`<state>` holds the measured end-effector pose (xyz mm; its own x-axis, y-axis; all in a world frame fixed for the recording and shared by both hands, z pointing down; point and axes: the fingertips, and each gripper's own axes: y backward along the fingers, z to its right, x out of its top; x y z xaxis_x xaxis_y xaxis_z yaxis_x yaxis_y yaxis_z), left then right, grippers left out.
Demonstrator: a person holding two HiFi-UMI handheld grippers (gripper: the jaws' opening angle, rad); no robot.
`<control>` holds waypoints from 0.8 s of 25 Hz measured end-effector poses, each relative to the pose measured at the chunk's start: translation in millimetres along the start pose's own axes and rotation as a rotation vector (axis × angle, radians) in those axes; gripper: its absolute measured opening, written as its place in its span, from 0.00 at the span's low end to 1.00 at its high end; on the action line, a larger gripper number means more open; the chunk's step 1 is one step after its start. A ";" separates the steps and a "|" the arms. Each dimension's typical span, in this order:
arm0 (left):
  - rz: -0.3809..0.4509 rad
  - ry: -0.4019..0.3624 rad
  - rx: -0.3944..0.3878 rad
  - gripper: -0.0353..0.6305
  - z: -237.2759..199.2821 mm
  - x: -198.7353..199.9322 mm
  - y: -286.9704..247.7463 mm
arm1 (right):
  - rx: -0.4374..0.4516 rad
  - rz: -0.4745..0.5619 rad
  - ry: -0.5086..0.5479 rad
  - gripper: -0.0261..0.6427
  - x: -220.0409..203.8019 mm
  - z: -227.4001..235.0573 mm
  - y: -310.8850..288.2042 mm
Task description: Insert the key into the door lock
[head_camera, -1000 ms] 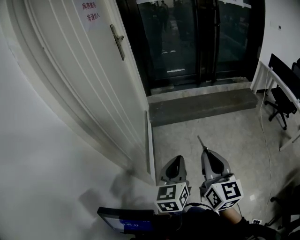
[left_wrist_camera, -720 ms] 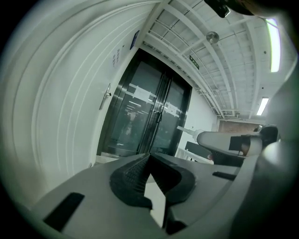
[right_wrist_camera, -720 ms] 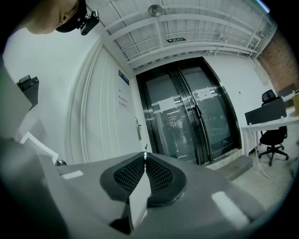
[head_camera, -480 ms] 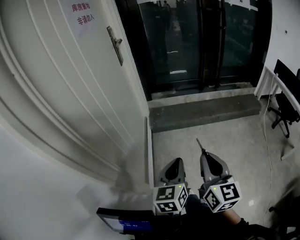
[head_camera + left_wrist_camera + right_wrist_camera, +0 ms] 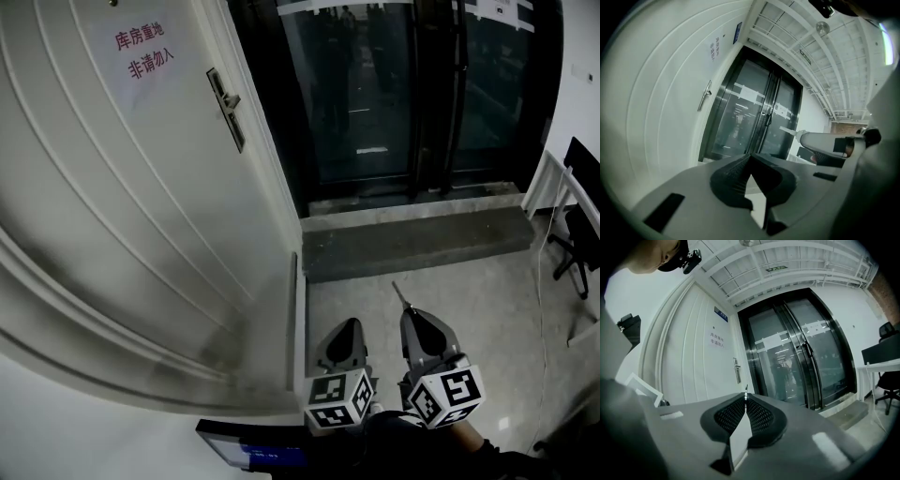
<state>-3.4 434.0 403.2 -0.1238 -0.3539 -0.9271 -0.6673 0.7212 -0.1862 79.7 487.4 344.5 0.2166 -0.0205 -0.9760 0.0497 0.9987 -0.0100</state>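
Gripped in closed jaws of right gripper (image 5: pixel 411 313): key (image 5: pixel 400 292), thin pale metal sliver, tip poking just past jaws. Well apart from door lock (image 5: pixel 225 109), dark plate with lever on white door (image 5: pixel 141 197). On left gripper (image 5: pixel 348 325), jaws pressed together, nothing between.

The grey left gripper (image 5: pixel 348 325) and right gripper (image 5: pixel 413 317) have black ribbed fingers (image 5: pixel 729 416) and white cubes (image 5: pixel 333 398) with black markers.
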 end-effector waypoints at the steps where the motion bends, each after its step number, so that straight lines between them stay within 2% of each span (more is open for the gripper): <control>1: -0.003 0.007 0.003 0.05 0.6 -1.8 -5.9 | 0.005 -0.006 0.000 0.06 -1.6 4.5 -4.1; 9: -0.018 0.029 0.019 0.05 -4.7 -0.9 -46.3 | 0.014 -0.025 -0.008 0.06 -4.0 28.5 -37.1; 20: 0.007 0.020 -0.018 0.05 -34.1 37.0 -130.2 | -0.013 0.017 0.013 0.06 15.5 59.0 -121.5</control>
<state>53.9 306.8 404.2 -0.1431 -0.3608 -0.9216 -0.6793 0.7130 -0.1737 134.6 363.0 343.4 0.2044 -0.0035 -0.9789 0.0335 0.9994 0.0035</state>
